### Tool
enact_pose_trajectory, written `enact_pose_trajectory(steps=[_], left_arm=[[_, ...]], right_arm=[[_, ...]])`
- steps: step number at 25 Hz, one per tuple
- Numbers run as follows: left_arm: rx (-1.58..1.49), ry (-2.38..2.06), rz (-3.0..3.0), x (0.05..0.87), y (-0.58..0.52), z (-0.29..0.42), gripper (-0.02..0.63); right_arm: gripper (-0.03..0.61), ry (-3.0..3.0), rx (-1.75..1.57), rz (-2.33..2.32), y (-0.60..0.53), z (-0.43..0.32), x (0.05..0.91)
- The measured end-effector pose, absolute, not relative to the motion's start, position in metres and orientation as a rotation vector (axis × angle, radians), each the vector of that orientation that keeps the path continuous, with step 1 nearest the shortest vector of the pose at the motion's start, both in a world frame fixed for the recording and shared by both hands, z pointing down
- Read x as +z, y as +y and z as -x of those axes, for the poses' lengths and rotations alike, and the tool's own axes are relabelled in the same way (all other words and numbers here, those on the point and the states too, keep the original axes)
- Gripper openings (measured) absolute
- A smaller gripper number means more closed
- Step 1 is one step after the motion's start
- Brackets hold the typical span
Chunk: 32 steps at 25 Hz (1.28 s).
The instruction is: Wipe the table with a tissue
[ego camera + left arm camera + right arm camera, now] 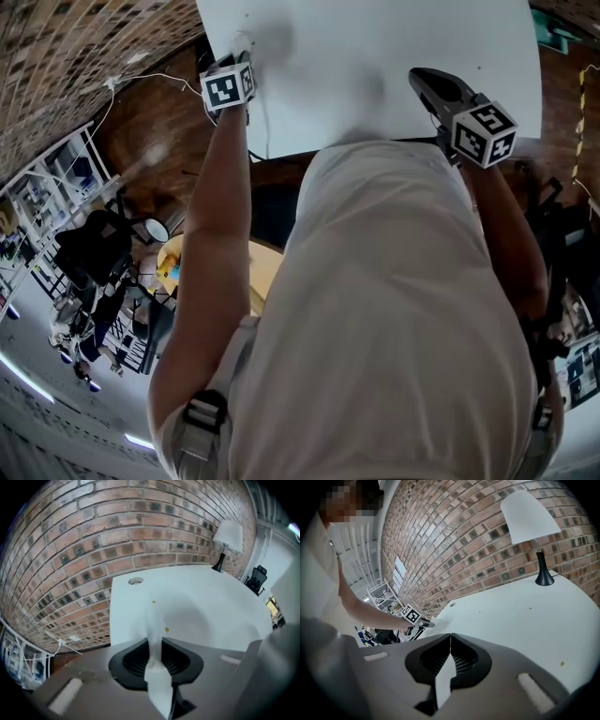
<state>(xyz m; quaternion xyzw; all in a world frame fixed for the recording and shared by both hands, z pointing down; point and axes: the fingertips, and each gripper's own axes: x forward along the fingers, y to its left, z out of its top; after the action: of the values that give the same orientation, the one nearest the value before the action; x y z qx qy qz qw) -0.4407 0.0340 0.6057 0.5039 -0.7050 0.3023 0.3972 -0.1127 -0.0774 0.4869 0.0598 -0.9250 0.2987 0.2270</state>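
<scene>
The white table (375, 56) fills the top of the head view. My left gripper (241, 49) is at its left edge, shut on a white tissue (246, 39). In the left gripper view the tissue (154, 634) sticks out as a narrow strip past the closed jaws (152, 644) and hangs over the tabletop (211, 606). Two small yellowish specks (167, 630) lie on the table just beyond it. My right gripper (422, 77) hovers over the table's near right part. Its jaws (450, 638) meet in a thin line, with nothing sticking out past them. The left gripper (423, 624) also shows in the right gripper view.
A white-shaded lamp (228, 536) on a black stem stands at the table's far corner by the brick wall (117, 531). A round cable hole (135, 581) sits near the far left edge. An office chair (255, 577) is beyond the table. Shelving (47, 187) stands on the floor at left.
</scene>
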Motion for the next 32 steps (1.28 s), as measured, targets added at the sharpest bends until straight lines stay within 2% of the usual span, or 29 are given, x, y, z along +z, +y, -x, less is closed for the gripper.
enact_pose_trajectory(steps=[12, 24, 27, 30, 32], left_arm=[[1.195, -1.540, -1.328, 0.619, 0.029, 0.417, 0.063], [1.230, -1.269, -1.625, 0.622, 0.017, 0.347, 0.069], [1.126, -1.121, -1.748, 0.615, 0.018, 0.313, 0.071], [0.713, -1.047, -1.804, 0.600, 0.008, 0.283, 0.072], [0.440, -1.141, -1.764, 0.587, -0.006, 0.296, 0.072]], right_arm=[[0.009, -2.572, 0.784, -0.113, -0.070, 0.105, 0.483], [0.009, -2.566, 0.794, -0.113, -0.071, 0.104, 0.486], [0.008, -2.569, 0.799, -0.113, -0.073, 0.107, 0.485], [0.009, -2.571, 0.809, -0.120, -0.075, 0.107, 0.484], [0.009, -2.567, 0.817, -0.129, -0.078, 0.106, 0.484]])
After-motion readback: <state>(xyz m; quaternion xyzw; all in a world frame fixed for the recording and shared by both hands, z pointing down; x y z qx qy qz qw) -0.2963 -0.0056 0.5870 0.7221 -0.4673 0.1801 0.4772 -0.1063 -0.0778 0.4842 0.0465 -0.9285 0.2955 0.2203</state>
